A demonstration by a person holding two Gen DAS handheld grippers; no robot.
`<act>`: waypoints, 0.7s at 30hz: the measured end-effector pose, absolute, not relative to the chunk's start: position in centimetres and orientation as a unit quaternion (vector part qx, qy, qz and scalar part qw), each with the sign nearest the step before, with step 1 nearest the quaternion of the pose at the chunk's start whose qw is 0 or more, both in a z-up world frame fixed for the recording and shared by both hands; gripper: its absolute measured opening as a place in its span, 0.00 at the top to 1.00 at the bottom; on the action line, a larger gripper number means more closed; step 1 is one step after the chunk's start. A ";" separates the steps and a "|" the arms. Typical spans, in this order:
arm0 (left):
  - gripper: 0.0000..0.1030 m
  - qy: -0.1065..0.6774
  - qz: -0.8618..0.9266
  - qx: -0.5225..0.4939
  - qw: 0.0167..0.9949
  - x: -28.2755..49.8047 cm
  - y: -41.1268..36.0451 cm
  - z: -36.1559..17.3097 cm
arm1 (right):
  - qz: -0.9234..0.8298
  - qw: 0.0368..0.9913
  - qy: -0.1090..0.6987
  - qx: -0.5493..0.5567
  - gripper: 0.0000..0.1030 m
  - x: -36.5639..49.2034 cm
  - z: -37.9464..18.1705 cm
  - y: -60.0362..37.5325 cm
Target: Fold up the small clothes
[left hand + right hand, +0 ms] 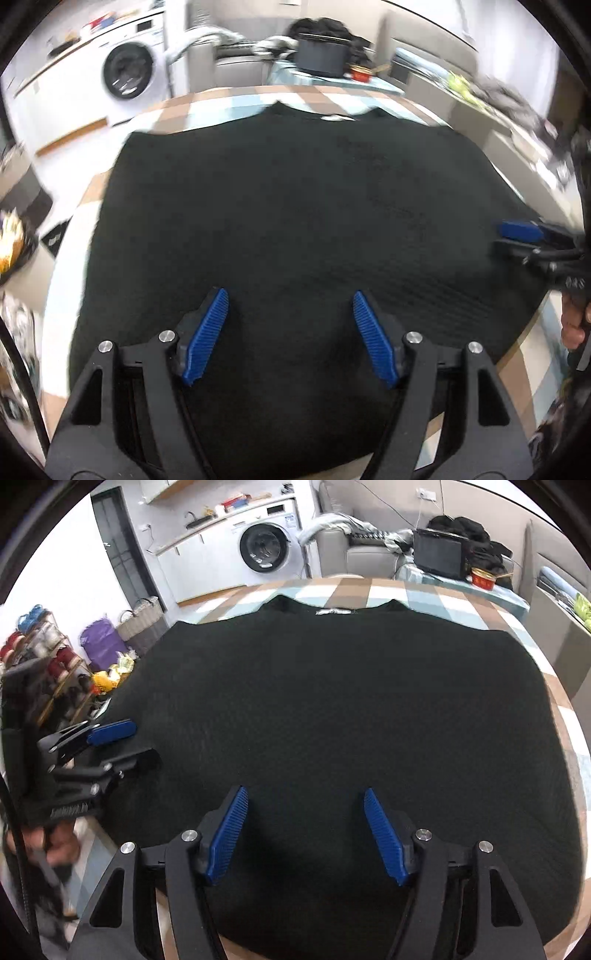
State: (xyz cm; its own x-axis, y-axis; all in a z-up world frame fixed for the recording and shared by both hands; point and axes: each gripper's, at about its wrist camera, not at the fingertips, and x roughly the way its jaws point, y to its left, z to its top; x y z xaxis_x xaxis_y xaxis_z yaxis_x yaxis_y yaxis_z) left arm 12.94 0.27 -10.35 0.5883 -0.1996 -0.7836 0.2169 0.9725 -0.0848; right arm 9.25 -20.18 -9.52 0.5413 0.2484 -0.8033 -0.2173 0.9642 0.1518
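A black garment lies spread flat on the checked tablecloth, its collar with a white label at the far edge. My left gripper hovers over the near left part of the cloth, open, with nothing between its blue pads. From the right wrist it shows at the garment's left edge. My right gripper is open over the near right part, also holding nothing. In the left wrist view it sits at the garment's right edge.
Beyond the table stand a washing machine, a grey sofa with clothes, a dark box and a red tin. Baskets and a purple bag sit on the floor at left. A person's hand holds the left gripper.
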 end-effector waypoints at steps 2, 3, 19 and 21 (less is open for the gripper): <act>0.34 0.436 -0.115 0.000 0.893 12.5 2.0 -10.2 | 0.081 0.882 0.464 0.031 0.39 9.0 -9.7 -23.5; 0.35 0.435 -0.116 -0.002 0.893 12.3 2.5 -10.2 | 0.085 0.882 0.460 0.053 0.45 8.7 -9.7 -25.4; 0.33 0.435 -0.093 0.038 0.895 16.4 0.6 -10.4 | 0.097 0.885 0.453 -0.035 0.29 14.2 -10.2 -18.9; 0.35 0.435 -0.083 0.039 0.896 16.1 2.1 -10.4 | 0.079 0.884 0.460 -0.025 0.29 14.3 -10.3 -20.8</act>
